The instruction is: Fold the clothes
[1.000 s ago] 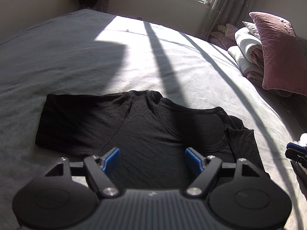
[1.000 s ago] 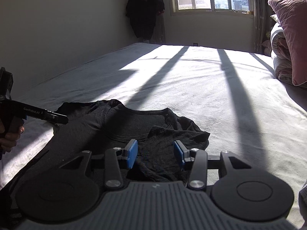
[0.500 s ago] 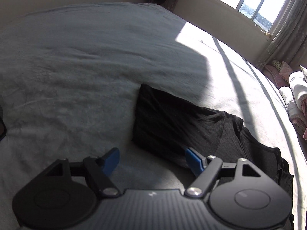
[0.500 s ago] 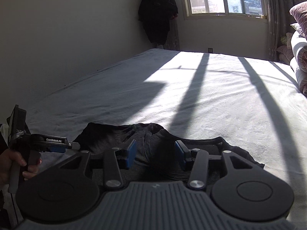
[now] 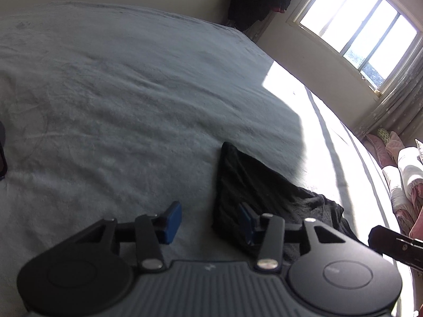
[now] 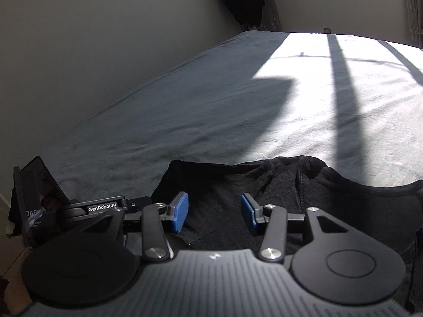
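1. Left wrist view: left gripper (image 5: 208, 222) hangs low at the black shirt's (image 5: 253, 185) corner edge, jaws apart, empty.
2. Right gripper (image 6: 214, 212) hovers over the shirt on the bed (image 6: 211, 111), jaws apart.

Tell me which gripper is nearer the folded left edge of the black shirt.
Left. The left gripper straddles the black shirt's folded edge, one finger over the cloth, one over the bed. The right gripper hovers open over the shirt's middle, nearer the collar.
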Demonstrator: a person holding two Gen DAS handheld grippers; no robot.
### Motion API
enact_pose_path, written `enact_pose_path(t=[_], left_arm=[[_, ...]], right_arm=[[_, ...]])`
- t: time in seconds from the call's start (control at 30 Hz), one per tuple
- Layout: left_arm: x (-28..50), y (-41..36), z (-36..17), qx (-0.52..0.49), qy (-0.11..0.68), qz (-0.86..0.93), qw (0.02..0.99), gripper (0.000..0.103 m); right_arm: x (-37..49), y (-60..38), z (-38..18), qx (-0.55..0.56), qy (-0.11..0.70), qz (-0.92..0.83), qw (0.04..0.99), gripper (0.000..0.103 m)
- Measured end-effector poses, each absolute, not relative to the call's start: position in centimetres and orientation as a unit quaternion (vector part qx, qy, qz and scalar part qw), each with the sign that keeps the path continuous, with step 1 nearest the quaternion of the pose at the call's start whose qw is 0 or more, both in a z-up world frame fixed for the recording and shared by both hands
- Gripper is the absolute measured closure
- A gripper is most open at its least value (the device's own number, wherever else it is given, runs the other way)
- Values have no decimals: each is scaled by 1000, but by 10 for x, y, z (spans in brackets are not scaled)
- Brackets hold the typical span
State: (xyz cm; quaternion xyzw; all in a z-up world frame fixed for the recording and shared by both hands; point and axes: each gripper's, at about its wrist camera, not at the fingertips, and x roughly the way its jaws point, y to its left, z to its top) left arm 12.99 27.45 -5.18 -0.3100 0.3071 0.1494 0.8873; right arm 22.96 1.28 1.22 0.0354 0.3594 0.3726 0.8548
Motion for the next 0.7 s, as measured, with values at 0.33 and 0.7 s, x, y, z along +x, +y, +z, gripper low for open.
enact_pose_path(t=[0.33,0.7], left_arm=[[130,295,-64,-414,307,104,851,81],[134,299,-74,-445,307,99,835,97]], right_arm=[[270,110,-11,45,415,399,817,54],[276,170,-41,-3,443,387,808,54]])
